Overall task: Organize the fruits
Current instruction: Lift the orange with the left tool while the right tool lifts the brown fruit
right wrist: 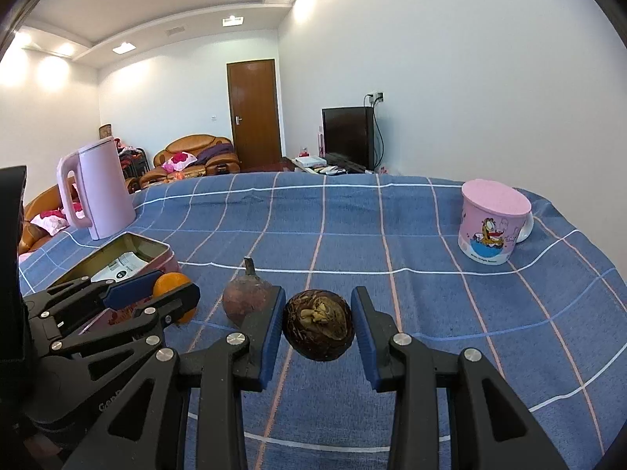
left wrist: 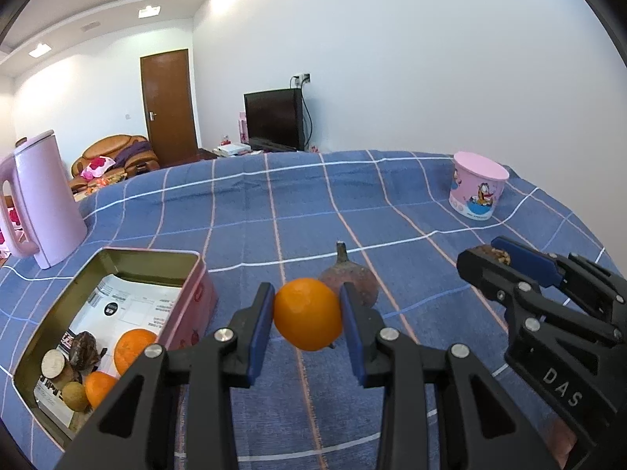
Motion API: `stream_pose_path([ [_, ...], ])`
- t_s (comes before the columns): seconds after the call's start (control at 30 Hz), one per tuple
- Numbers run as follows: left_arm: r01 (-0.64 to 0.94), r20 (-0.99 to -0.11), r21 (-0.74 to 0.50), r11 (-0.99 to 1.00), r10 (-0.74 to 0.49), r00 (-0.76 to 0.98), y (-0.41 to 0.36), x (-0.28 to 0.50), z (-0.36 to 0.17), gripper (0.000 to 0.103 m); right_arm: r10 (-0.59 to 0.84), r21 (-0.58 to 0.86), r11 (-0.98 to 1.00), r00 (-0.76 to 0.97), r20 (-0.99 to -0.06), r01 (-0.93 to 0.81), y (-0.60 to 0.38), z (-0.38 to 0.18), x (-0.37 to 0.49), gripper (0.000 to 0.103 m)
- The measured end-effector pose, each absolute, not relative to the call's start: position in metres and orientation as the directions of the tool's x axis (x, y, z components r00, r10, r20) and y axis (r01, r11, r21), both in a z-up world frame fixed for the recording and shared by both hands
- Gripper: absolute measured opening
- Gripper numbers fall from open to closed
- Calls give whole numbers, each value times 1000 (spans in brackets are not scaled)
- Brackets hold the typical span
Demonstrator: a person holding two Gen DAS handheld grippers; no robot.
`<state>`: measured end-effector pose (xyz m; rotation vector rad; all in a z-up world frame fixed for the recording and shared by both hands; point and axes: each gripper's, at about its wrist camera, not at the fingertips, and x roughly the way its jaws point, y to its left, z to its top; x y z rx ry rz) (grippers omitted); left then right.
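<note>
The left tool (left wrist: 307, 315) pinches a round orange tangerine (left wrist: 307, 314) above the blue checked desk (left wrist: 392, 211); the right tool (right wrist: 318, 325) pinches a dark brown round fruit (right wrist: 318, 325) near a reddish-brown stemmed fruit (right wrist: 245, 299).

Three oranges are showing: one (left wrist: 307, 314) sitting between the left gripper's fingers and two (left wrist: 133, 349) lying in the tin (left wrist: 188, 270) to their left. Two dark round fruits (right wrist: 318, 325) are showing, one between the right gripper's fingers. One reddish fruit with a stem (left wrist: 348, 280) is sitting just behind the fingers.
</note>
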<state>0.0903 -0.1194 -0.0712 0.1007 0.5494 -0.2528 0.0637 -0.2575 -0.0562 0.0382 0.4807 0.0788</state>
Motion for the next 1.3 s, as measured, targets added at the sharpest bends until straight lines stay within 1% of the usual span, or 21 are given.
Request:
stream_pose_path([
  [1.3,212,-424,42,976,-175,889,-112,69,-61,36,83,25,997,944,-320,-79,-254,-46,38,37],
])
